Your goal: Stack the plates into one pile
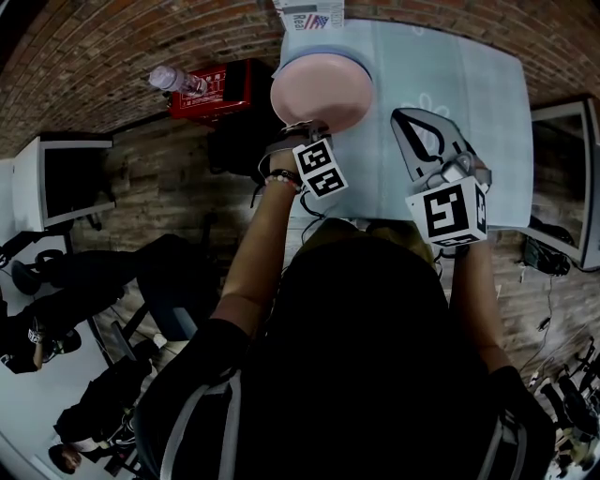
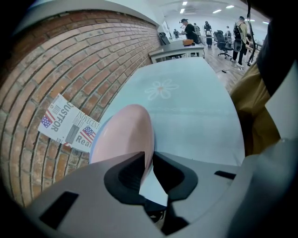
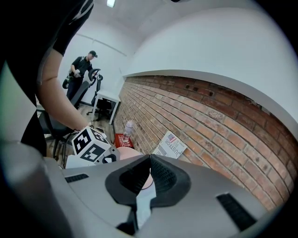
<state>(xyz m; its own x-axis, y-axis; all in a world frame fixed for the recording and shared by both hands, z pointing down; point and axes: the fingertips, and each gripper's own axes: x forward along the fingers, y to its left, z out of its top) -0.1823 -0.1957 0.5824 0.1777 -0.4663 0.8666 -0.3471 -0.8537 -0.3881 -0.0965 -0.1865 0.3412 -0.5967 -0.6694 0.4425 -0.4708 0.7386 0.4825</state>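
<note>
Head view looks steeply down on a pale blue cloth-covered worktop (image 1: 450, 84) printed with a faint flower, pushed against a curved red brick wall (image 1: 112, 37). At the worktop's eleven o'clock corner a round pink plate (image 1: 322, 92) lies on a pale blue plate (image 1: 358, 58), of which only the rim shows. At twelve o'clock of this pile a printed leaflet with a flag (image 1: 309, 17) leans on the bricks. At nine o'clock of the pile, down on the brown plank floor (image 1: 178, 178), sits a red box (image 1: 225, 89) with a clear plastic bottle (image 1: 173, 80) at its far side. The left claw (image 1: 302, 127) is at the pink plate's six o'clock rim. In the left gripper view its jaws stand slightly spread with that rim between them. The right claw (image 1: 408, 114) hovers over bare cloth at four o'clock of the pile, its jaws pressed together on nothing. Far down the room, people (image 2: 188, 30) stand among desks and office chairs.
</note>
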